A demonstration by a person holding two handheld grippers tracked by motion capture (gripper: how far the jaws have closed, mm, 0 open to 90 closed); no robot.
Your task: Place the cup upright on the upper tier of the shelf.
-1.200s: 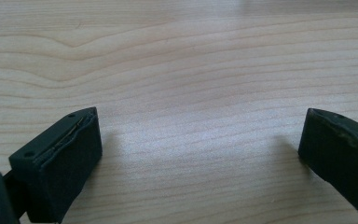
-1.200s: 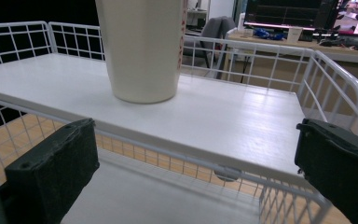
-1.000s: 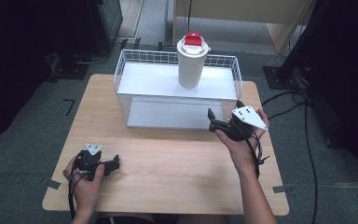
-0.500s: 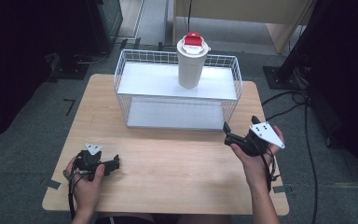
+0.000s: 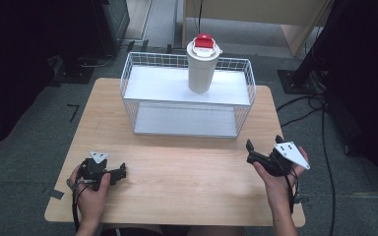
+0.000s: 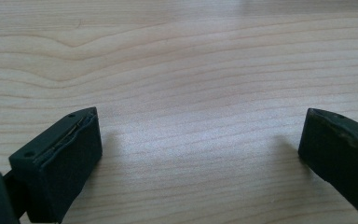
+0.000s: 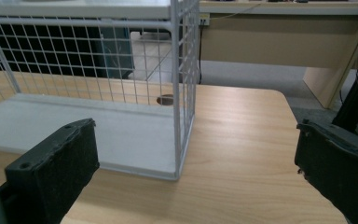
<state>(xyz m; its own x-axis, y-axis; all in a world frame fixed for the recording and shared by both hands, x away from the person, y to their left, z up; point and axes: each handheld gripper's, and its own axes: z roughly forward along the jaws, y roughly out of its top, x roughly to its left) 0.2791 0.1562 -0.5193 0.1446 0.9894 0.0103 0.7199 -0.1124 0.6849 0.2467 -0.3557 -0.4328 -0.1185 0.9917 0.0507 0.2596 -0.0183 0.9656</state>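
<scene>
A white cup with a red lid [image 5: 202, 64] stands upright on the top shelf of a white wire rack [image 5: 187, 101] at the back of the wooden table [image 5: 177, 172]. My left gripper [image 5: 123, 172] rests near the table's front left, held in a hand, jaws open and pointing right. In the left gripper view its jaws [image 6: 200, 140] stand wide apart over bare wood. My right gripper [image 5: 263, 143] is at the front right, open and aimed at the rack's near right corner [image 7: 177, 140]. Its jaws [image 7: 196, 154] hold nothing.
The rack's lower shelf [image 7: 74, 126] is a bare white board. A round hole [image 7: 166, 99] in the tabletop lies behind the rack. Black stands and cables sit on the floor at the right [image 5: 320, 98], and a wooden desk [image 7: 279, 42] stands beyond.
My right gripper has drawn back from the rack's right front corner toward the table's near right edge. The left gripper and the cup have stayed put.
</scene>
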